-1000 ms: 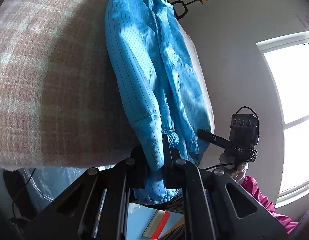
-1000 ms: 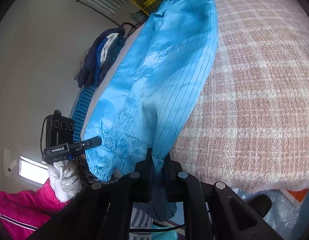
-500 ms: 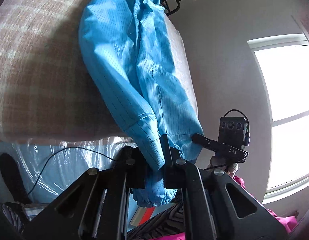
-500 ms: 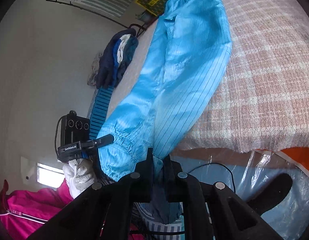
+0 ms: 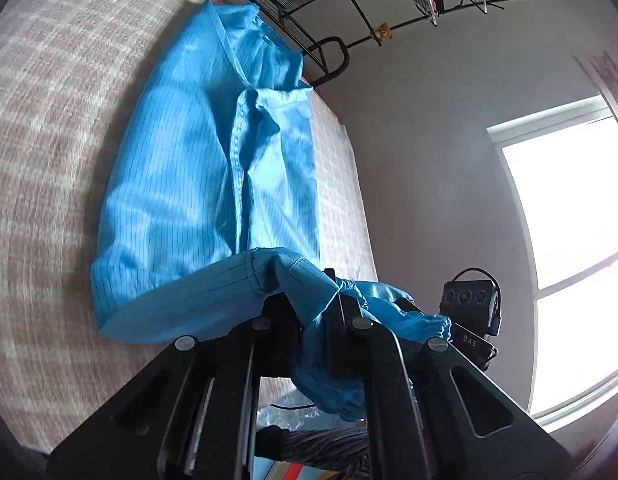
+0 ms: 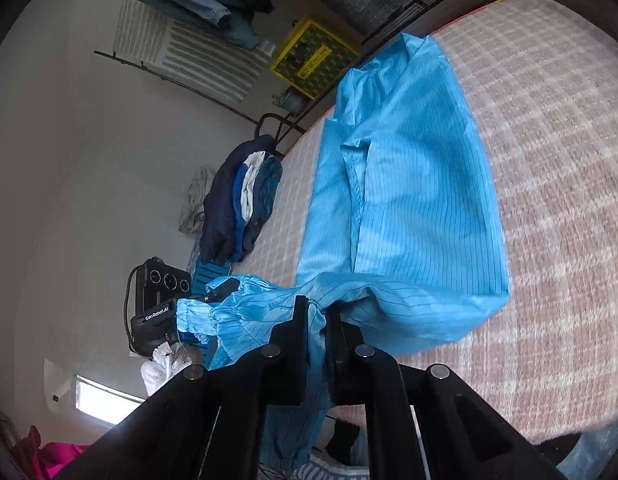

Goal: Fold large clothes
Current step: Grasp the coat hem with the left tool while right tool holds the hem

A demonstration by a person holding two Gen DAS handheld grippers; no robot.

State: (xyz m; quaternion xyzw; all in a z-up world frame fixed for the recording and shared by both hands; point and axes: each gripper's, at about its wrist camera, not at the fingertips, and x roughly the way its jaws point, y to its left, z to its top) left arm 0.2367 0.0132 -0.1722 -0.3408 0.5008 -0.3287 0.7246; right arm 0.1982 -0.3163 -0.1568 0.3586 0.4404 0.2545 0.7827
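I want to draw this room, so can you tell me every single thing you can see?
Garment: one, bright blue with thin stripes, on the bed, near end lifted and doubling over.
Bed cover: one, pink and white check, under the garment.
Clothes pile: one, dark blue and white, at the bed's edge.
Metal rack: one, black, by the wall.
Yellow picture: one, beyond the bed.
Window: one, bright.
Left gripper: black, shut on the garment.
Right gripper: black, shut on the garment.
Gloved hand: white, holding the left gripper.
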